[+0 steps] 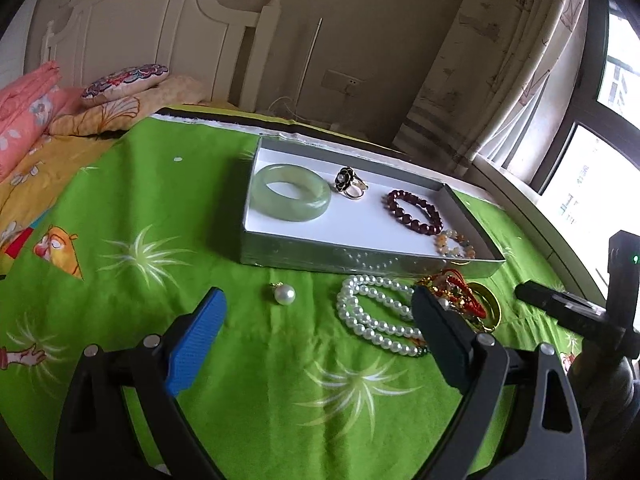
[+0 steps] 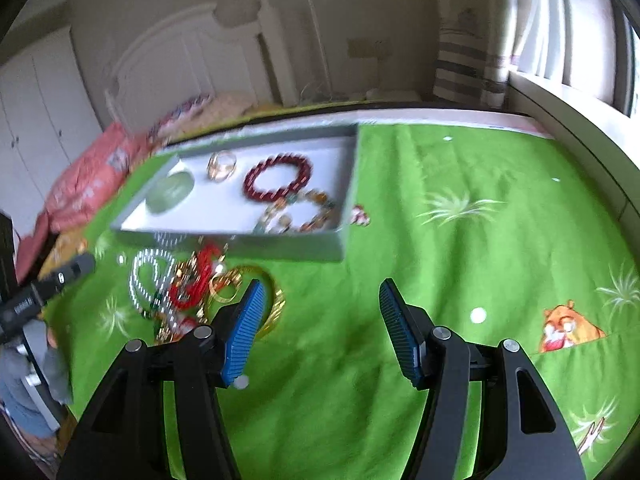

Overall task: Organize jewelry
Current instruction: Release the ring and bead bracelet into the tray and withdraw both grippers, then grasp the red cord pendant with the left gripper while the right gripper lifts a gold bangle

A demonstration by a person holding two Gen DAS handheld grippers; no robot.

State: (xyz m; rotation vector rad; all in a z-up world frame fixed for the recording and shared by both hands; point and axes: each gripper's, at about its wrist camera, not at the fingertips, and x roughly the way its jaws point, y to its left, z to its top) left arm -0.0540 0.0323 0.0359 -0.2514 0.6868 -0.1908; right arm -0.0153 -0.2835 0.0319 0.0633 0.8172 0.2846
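A shallow grey tray (image 1: 360,251) with a white floor holds a pale green jade bangle (image 1: 290,193), a black flower ring (image 1: 351,184), a dark red bead bracelet (image 1: 414,210) and a mixed-stone bracelet (image 1: 456,245). In front of the tray on the green cloth lie a single pearl pendant (image 1: 285,293), a coiled pearl necklace (image 1: 374,314), a red-and-gold tangle (image 1: 460,294) and a gold bangle (image 1: 491,307). My left gripper (image 1: 319,294) is open just short of the pendant and the pearls, holding nothing. My right gripper (image 2: 322,292) is open over bare cloth, its left finger beside the gold bangle (image 2: 276,306).
The green cartoon-print cloth (image 2: 460,240) covers a bed, with room to the right of the tray (image 2: 280,246). Pillows (image 1: 120,80) and a white headboard (image 1: 160,20) stand behind. Curtains (image 1: 500,60) and a window sill run along the right. The view from the right wrist is blurred.
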